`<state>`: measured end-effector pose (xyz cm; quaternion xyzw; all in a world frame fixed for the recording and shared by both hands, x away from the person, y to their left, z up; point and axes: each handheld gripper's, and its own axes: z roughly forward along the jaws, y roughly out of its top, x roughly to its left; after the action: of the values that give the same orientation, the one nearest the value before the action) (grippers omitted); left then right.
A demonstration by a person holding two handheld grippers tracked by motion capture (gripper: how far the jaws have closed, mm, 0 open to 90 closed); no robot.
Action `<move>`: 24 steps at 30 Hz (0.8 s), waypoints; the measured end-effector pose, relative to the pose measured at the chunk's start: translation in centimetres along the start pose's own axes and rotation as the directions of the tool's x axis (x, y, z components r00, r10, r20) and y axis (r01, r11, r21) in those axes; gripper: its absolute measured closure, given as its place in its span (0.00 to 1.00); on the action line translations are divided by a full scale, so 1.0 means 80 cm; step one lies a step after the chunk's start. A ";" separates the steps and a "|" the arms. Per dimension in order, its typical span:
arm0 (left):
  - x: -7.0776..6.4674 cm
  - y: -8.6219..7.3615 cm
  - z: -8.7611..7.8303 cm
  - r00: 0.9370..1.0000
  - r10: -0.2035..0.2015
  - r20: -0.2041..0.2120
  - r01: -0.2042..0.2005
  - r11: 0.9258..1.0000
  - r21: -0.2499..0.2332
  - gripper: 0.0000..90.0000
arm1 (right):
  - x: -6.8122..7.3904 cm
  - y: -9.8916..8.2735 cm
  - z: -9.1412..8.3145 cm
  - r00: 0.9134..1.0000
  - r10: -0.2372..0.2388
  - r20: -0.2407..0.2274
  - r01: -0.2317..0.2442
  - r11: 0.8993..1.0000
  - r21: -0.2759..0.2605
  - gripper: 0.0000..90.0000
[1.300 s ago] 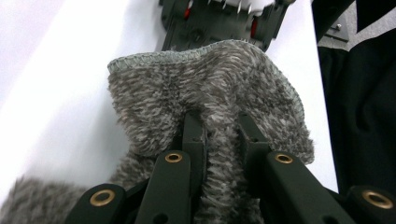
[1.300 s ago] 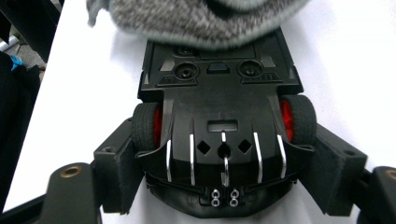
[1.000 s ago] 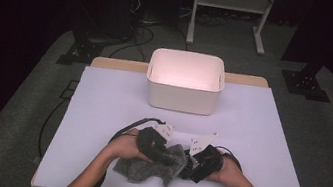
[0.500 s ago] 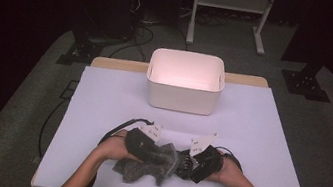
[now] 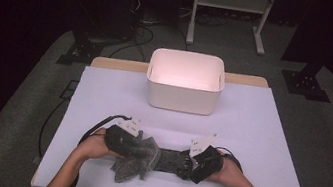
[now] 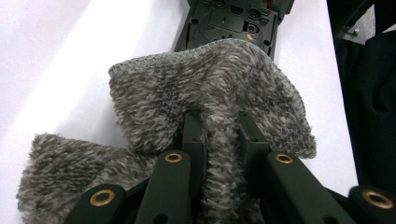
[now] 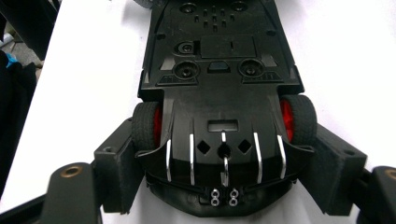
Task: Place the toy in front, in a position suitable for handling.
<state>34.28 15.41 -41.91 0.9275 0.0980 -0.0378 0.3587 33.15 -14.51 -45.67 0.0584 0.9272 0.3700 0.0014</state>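
Observation:
A black toy car [image 5: 170, 159] lies upside down near the table's front edge; its underside and red-hubbed wheels [image 7: 148, 122] face up. My right gripper [image 5: 191, 163] is shut on one end of the car, its pads [image 7: 116, 163] pressing both sides by the wheels. A grey fuzzy cloth [image 5: 133, 161] drapes over the car's other end [image 6: 233, 18]. My left gripper [image 5: 140, 147] is shut on a fold of that cloth [image 6: 205, 88], which bunches up between its jaws [image 6: 219, 128]. The rest of the cloth spreads on the table [image 6: 60, 172].
A white open bin [image 5: 185, 80] stands at the back middle of the white table [image 5: 259, 133]. Cables trail from both grippers along the front edge. Beyond the table are a dark floor, stand legs and a shelf frame [image 5: 229, 2].
My left gripper has moved left with the cloth pinched in it, drawing it off the car. The car's black underside now shows between the two grippers. The right gripper has stayed put.

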 end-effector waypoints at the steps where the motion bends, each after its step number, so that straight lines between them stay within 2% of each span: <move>1: 0.001 0.001 0.002 1.000 -0.005 -0.004 0.005 1.000 -0.002 0.86 | 0.000 0.000 0.000 1.000 0.001 0.000 -0.001 1.000 -0.002 0.26; 5: 0.006 0.013 0.010 1.000 -0.003 0.000 0.003 1.000 -0.013 0.85 | -0.001 0.000 0.000 1.000 0.007 -0.005 -0.007 1.000 -0.003 0.26; 8: 0.009 0.027 0.018 1.000 0.005 0.017 -0.004 1.000 -0.018 0.85 | 0.000 0.000 0.000 1.000 0.000 -0.001 0.000 1.000 -0.002 0.26; 17: 0.009 0.078 0.060 0.994 0.074 0.081 -0.074 0.997 -0.010 0.85 | 0.001 0.000 0.001 1.000 -0.008 0.006 0.008 1.000 0.001 0.26; 20: 0.008 0.083 0.064 0.993 0.086 0.081 -0.086 0.996 -0.013 0.86 | 0.002 0.000 0.001 1.000 -0.010 0.007 0.010 1.000 0.000 0.26; 24: 0.009 0.073 0.057 0.994 0.076 0.076 -0.074 0.997 -0.025 0.86 | 0.002 -0.001 0.001 1.000 -0.013 0.010 0.013 1.000 -0.003 0.26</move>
<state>36.18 8.21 -41.55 0.9243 0.0495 -0.0587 0.3737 32.96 -14.53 -45.75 0.0540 0.9270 0.3710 0.0087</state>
